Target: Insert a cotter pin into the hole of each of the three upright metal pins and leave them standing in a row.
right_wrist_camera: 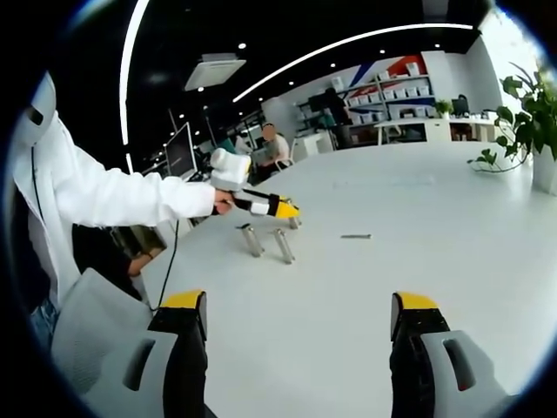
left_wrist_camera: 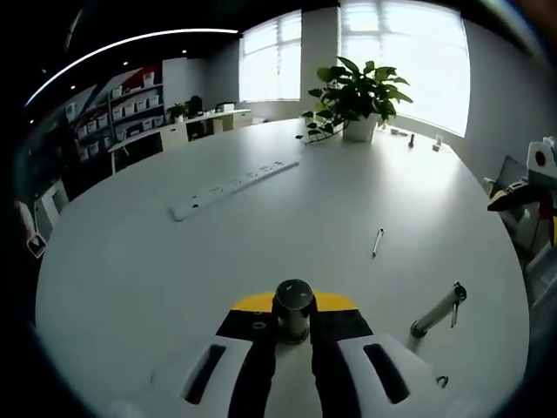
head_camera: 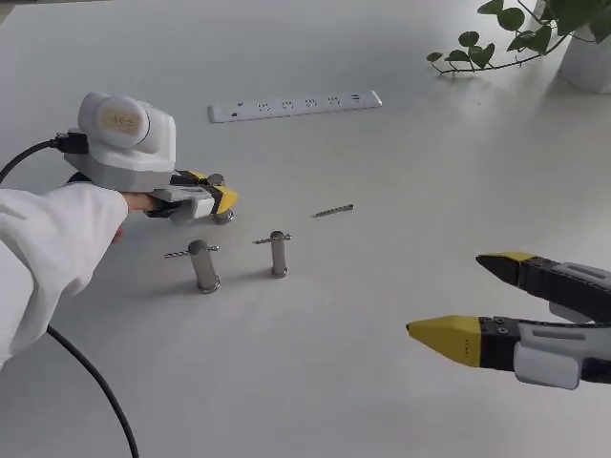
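My left gripper (head_camera: 220, 200) (left_wrist_camera: 293, 324) is shut on a bare upright metal pin (head_camera: 217, 181) (left_wrist_camera: 293, 299), whose base rests on the white table (head_camera: 382, 382). In front of it stand two more metal pins (head_camera: 203, 265) (head_camera: 278, 253), each with a cotter pin through its top. One of these (left_wrist_camera: 438, 309) shows in the left gripper view. A loose cotter pin (head_camera: 334, 211) (left_wrist_camera: 378, 241) (right_wrist_camera: 355, 236) lies flat on the table to the right of the pins. My right gripper (head_camera: 470, 300) (right_wrist_camera: 300, 305) hovers open over the table at the lower right, holding nothing.
A white power strip (head_camera: 296, 105) (left_wrist_camera: 231, 186) lies at the far side of the table. A potted plant (head_camera: 544, 29) (left_wrist_camera: 357, 96) stands at the far right corner. A black cable (head_camera: 91, 377) trails from the left gripper across the near left table.
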Motion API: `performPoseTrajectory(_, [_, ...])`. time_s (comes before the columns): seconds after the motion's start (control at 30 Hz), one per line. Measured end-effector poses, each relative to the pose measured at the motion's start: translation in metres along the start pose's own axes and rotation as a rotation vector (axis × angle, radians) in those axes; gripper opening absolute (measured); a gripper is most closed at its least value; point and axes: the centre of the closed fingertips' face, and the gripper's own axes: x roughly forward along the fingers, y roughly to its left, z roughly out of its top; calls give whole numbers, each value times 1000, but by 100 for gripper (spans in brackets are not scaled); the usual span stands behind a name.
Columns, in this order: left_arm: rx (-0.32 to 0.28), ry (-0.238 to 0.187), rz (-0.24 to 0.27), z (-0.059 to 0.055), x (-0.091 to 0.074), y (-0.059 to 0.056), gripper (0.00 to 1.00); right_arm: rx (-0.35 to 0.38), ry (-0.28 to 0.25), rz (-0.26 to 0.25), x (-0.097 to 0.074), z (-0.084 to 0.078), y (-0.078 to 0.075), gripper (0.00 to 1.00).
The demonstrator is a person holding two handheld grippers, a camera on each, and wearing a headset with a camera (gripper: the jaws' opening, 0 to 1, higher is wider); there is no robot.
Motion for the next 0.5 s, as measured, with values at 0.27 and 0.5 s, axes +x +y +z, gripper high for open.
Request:
performPoseTrajectory(0.27, [-41, 13, 53, 1, -6, 10, 11, -10, 1, 0, -2, 2, 0, 85])
performPoseTrajectory(0.5, [-69, -7, 130, 12, -31, 32, 11, -28, 12, -4, -5, 2, 1, 85])
